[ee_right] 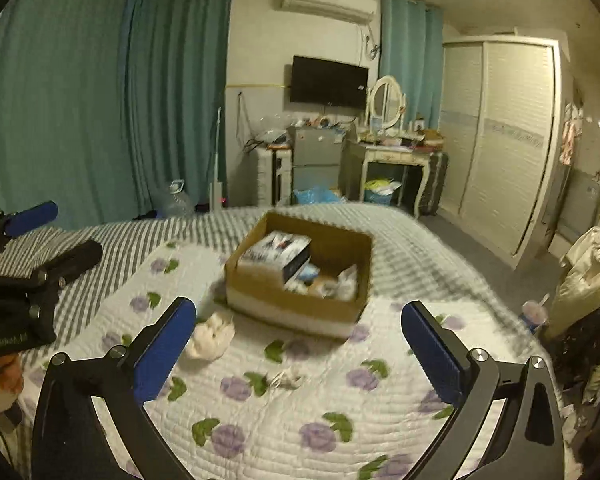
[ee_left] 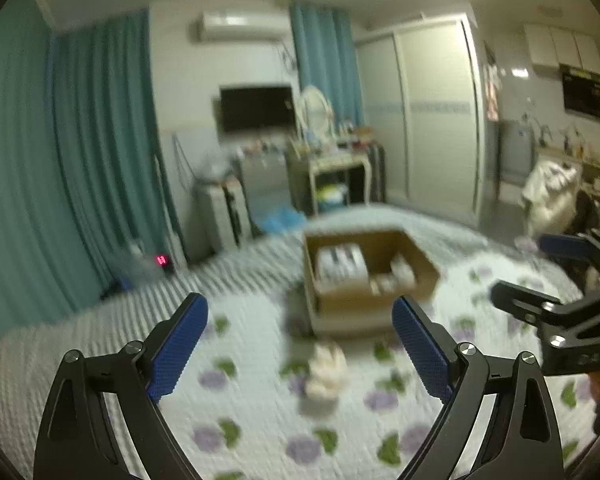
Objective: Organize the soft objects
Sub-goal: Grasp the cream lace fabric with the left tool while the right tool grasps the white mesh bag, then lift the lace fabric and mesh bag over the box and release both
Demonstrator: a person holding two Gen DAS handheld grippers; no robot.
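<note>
Gaping wide with nothing between their blue pads, the left gripper point(ee_left: 300, 344) and right gripper point(ee_right: 299, 346) both hang above the flowered quilt point(ee_right: 300, 412). A cream soft toy point(ee_left: 327, 372) lies on the quilt between and just beyond the left jaws, left of the right ones. Behind it sits a cardboard box point(ee_right: 300, 308) holding packets.

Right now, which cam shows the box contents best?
Right wrist. The box is fairly sharp there, seen from above, so the printed carton and small packets inside read clearly. In the left wrist view the box is motion-blurred; its contents are only pale shapes.
</note>
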